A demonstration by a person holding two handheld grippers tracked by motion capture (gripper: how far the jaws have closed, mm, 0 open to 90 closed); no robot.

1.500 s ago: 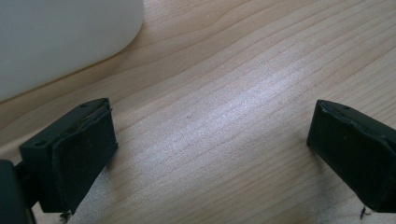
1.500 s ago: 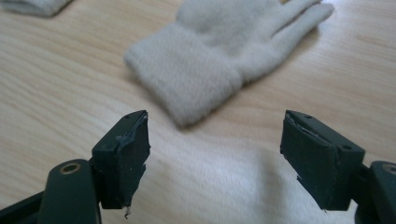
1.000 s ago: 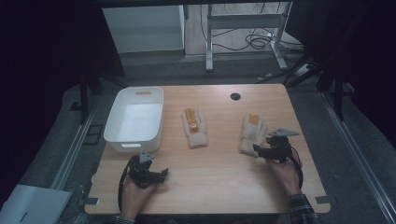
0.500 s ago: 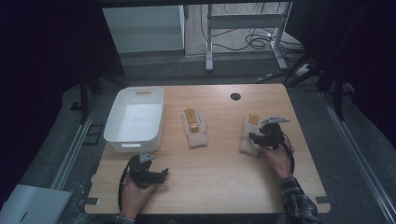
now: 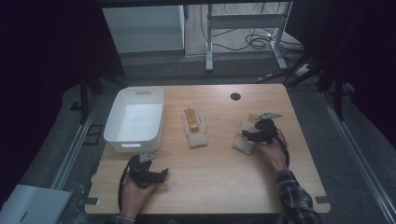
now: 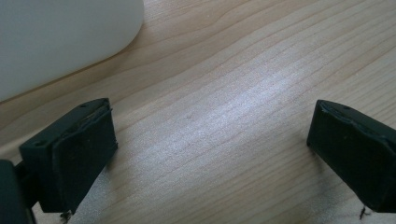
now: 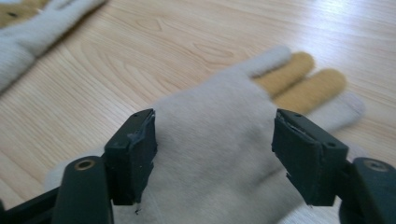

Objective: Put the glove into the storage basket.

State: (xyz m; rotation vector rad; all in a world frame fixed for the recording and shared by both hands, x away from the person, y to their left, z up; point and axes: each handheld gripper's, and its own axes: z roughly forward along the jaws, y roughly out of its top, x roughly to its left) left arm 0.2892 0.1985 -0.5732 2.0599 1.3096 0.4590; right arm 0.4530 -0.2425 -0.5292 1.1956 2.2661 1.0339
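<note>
A cream glove (image 7: 219, 154) with yellow fingers lies flat on the bench (image 5: 219, 186), on the right side. The right tongs (image 7: 215, 154) hover just over the palm of the glove. Their jaws are wide open, one on each side of the palm, and they grip nothing yet.

It looks like the person is about to pinch the glove. The glove is soft and flat. If the jaws close too high, they may catch only fluff and the glove could slip out. If they press too low, they may scrape the wood.

A second glove (image 5: 194, 128) lies in the middle of the bench, well apart from the first one.

A white tub (image 5: 135, 119) stands on the left side of the bench. Nothing can be seen inside it.

The left tongs (image 6: 210, 158) rest low over bare wood near the front edge, just beside the white tub. Their jaws are wide open too, and they hold nothing.
</note>
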